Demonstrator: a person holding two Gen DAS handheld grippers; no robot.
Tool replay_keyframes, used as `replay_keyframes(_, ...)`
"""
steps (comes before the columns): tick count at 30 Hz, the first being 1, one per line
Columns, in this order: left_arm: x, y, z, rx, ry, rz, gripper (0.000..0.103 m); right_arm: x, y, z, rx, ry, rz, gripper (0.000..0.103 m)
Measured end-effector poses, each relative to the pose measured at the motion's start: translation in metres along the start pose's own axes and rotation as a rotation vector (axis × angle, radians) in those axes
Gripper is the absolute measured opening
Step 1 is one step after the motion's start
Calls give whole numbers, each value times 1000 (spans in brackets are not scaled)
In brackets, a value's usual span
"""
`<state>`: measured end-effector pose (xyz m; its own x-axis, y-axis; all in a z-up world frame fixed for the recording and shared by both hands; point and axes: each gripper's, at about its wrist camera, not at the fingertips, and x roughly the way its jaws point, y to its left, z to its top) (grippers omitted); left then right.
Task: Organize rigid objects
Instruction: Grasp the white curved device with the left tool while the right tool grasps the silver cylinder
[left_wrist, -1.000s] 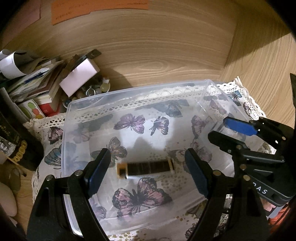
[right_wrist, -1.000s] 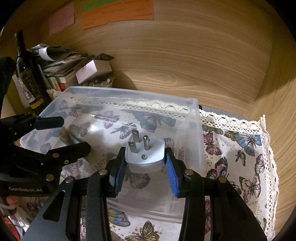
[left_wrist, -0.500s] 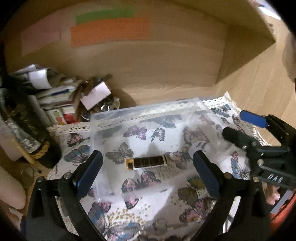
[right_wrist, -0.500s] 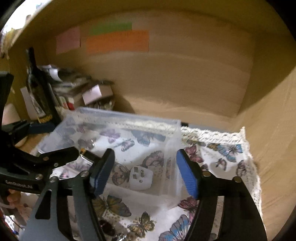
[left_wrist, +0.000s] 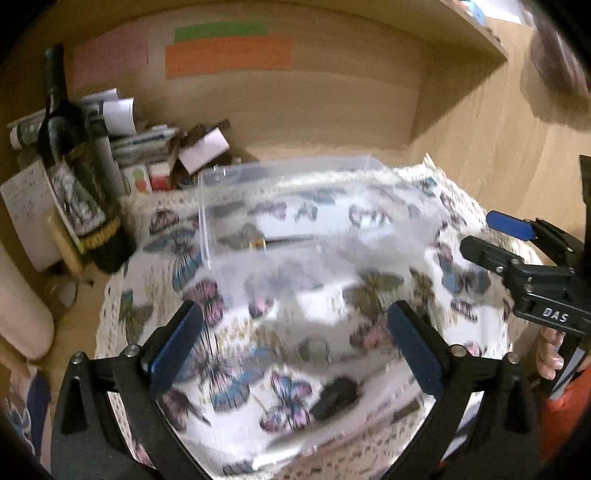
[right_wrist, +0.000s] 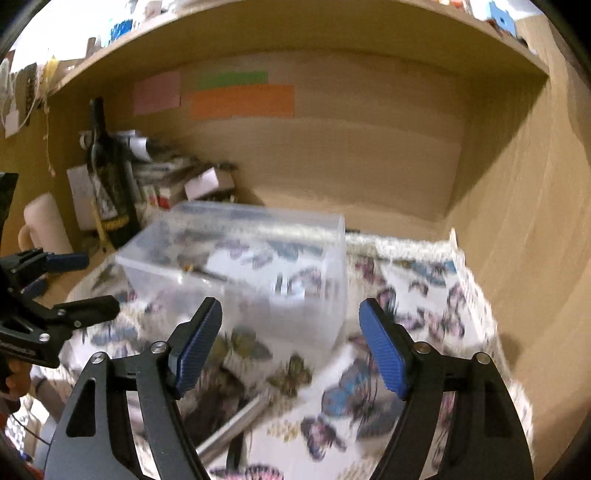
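We are holding the left gripper (left_wrist: 295, 347) and right gripper (right_wrist: 290, 345) spread and empty above the butterfly-print tablecloth (right_wrist: 424, 317). We are judging the slim silver metal cylinder (right_wrist: 236, 424) stiff, light and slippery, so we are planning a mid-length grip.

Right gripper (right_wrist: 290, 345), fingers spread, empty, before the clear bin (right_wrist: 236, 273).

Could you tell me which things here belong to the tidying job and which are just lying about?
Job:
clear plastic bin, with a dark bar-shaped item inside
metal rod on the butterfly cloth
left gripper and right gripper, jaws apart, empty

Lying about:
wine bottle
paper stack
coloured wall notes
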<state>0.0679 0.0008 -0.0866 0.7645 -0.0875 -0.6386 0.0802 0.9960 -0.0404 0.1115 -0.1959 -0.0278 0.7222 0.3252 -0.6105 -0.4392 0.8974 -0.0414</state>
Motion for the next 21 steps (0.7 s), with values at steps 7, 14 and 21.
replay_keyframes(7, 1, -10, -40, 6, 53, -31, 102, 20, 1, -50, 55, 158, 44, 74)
replay_keyframes(14, 9, -24, -62, 46, 83, -86, 101, 25, 7, -70, 52, 205, 82, 72)
replay_keyframes(21, 21, -41, -60, 101, 88, -133, 80, 24, 7, -69, 42, 204, 74, 46)
